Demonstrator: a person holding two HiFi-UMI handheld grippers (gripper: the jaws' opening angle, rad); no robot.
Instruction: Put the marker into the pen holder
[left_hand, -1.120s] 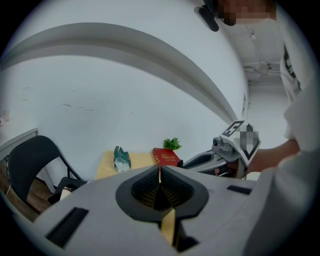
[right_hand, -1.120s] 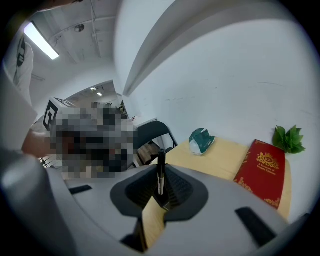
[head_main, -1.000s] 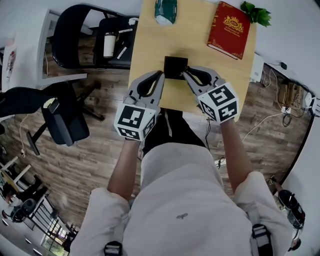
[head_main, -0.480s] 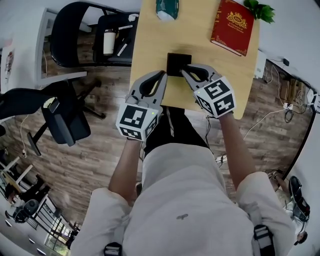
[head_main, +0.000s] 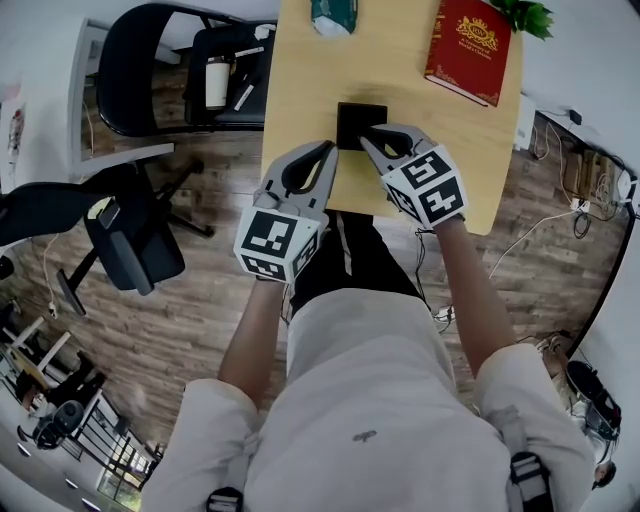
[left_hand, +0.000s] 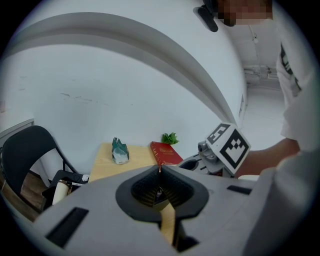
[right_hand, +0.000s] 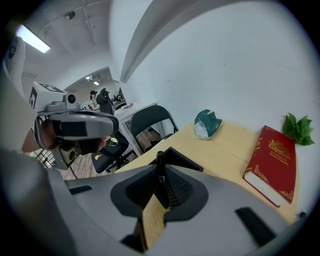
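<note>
The black square pen holder (head_main: 360, 112) stands near the front edge of the wooden table (head_main: 300, 70). My right gripper (head_main: 367, 139) is shut on a thin black marker (right_hand: 160, 167), held upright at the holder's near side; the holder's rim (right_hand: 184, 158) shows just behind the marker. My left gripper (head_main: 326, 149) is just left of the holder at the table's edge, with its jaws shut and nothing visibly held (left_hand: 159, 172). In the head view the marker is hidden by the right gripper's fingers.
A red book (head_main: 475, 45) lies at the far right of the table, with a green plant (head_main: 525, 15) behind it. A teal packet (head_main: 333, 15) sits at the far middle. Black office chairs (head_main: 160, 70) stand left of the table on the wooden floor.
The right gripper with the marker has edged left, closer to the pen holder's near edge. The left gripper has barely moved.
</note>
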